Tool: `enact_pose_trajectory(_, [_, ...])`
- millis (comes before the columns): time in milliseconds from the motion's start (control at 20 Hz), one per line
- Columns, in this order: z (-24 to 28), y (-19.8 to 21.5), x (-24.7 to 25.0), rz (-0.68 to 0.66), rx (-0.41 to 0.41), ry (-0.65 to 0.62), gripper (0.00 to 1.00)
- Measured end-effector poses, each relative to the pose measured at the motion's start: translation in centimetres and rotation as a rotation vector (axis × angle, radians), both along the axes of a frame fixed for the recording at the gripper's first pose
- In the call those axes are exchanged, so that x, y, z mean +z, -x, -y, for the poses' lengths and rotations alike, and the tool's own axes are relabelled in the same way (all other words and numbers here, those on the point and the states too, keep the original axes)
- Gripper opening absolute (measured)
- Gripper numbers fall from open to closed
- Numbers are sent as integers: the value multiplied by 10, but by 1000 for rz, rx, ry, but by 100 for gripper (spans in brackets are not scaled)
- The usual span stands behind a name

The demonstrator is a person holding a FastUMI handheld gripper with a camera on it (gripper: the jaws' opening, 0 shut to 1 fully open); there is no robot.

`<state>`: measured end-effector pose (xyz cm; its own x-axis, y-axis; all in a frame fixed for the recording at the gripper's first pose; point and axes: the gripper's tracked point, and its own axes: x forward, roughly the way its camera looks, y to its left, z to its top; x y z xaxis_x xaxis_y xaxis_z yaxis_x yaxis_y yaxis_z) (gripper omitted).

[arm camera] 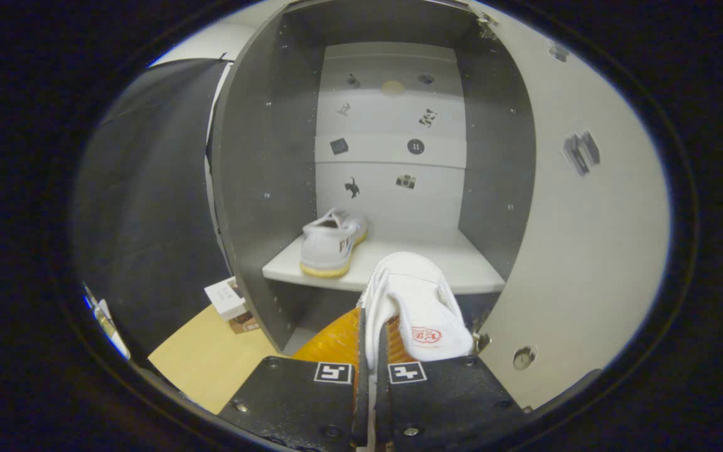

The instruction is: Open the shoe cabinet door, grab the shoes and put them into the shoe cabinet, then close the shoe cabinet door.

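Standing open ahead: grey-walled cabinet (273,188) with pale back panel dotted with small stickers, white shelf (455,267) across the middle. Swung wide to the right, white door (587,251), round fitting low on it near the hinge side. Beyond the cabinet's left wall, black cloth wall (148,207); below, light wooden floor (204,358) with a small white box (225,299) just beside the cabinet's foot.

Resting on the shelf's left part, toe pointing inward: first shoe (331,243), white with yellow sole. Riding in the gripper (371,367), just short of the shelf's front edge and slightly below it: second shoe (417,307), white, tilted on its side, orange sole turned left. Fingers (302,395) nearly together, pinching the white upper edge between them, so closed on that shoe.

Judging the step: door already open, one shoe stowed, second shoe being carried in. Next move calling for lifting over the shelf lip, pushing forward into the free space right of the first shoe, setting the sole down flat, then releasing. Afterwards, backing out and swinging the door shut. Risk: toe catching on the shelf edge, or nudging the first shoe.
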<state>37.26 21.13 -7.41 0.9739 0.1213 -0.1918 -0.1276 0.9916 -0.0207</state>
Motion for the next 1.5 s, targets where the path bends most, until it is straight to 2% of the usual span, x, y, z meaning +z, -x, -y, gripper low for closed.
enact_pose_trajectory(200, [4, -57, 48, 54, -31, 32, 8])
enact_pose_trajectory(350, [0, -100, 64, 50, -38, 34, 8])
enact_pose_trajectory(500, [0, -138, 64, 31, -48, 61, 8])
enact_pose_trajectory(700, [-3, -179, 45, -63, -39, 57, 8])
enact_pose_trajectory(850, [-2, -192, 32, -127, -50, 97, 8])
enact_pose_trajectory(1200, [-11, -205, 8, -276, -31, 66, 9])
enact_pose_trajectory(1350, [-13, -204, 7, -302, -39, 113, 11])
enact_pose_trajectory(1500, [-9, -201, 6, -310, -40, 103, 15])
